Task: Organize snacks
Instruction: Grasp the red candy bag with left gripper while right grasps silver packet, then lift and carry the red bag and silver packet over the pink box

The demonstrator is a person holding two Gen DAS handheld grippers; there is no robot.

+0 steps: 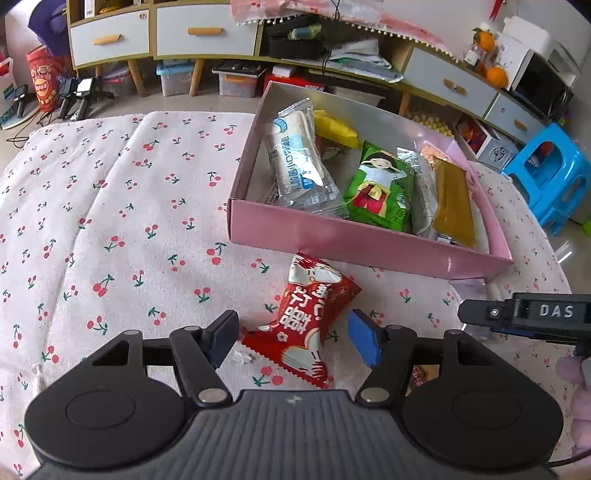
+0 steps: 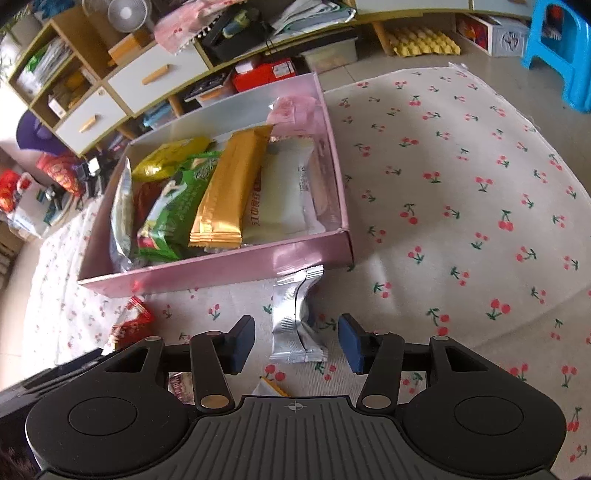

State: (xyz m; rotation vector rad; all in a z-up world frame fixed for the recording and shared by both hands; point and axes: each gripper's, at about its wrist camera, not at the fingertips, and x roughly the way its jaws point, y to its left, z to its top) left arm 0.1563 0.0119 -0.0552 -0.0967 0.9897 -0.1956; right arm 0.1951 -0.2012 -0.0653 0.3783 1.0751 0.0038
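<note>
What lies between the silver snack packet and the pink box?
Nothing: in the right wrist view only bare cherry-print cloth shows beside the silver snack packet, whose top end nearly meets the pink box wall.

A lived-in home room: drawer cabinets point(image 1: 207, 35), cherry-print cloth point(image 1: 110, 206), blue plastic stool point(image 1: 550, 177).

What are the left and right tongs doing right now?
Left tongs: open, red snack packet between them, ungripped.
Right tongs: open, silver snack packet between them, ungripped.
</note>
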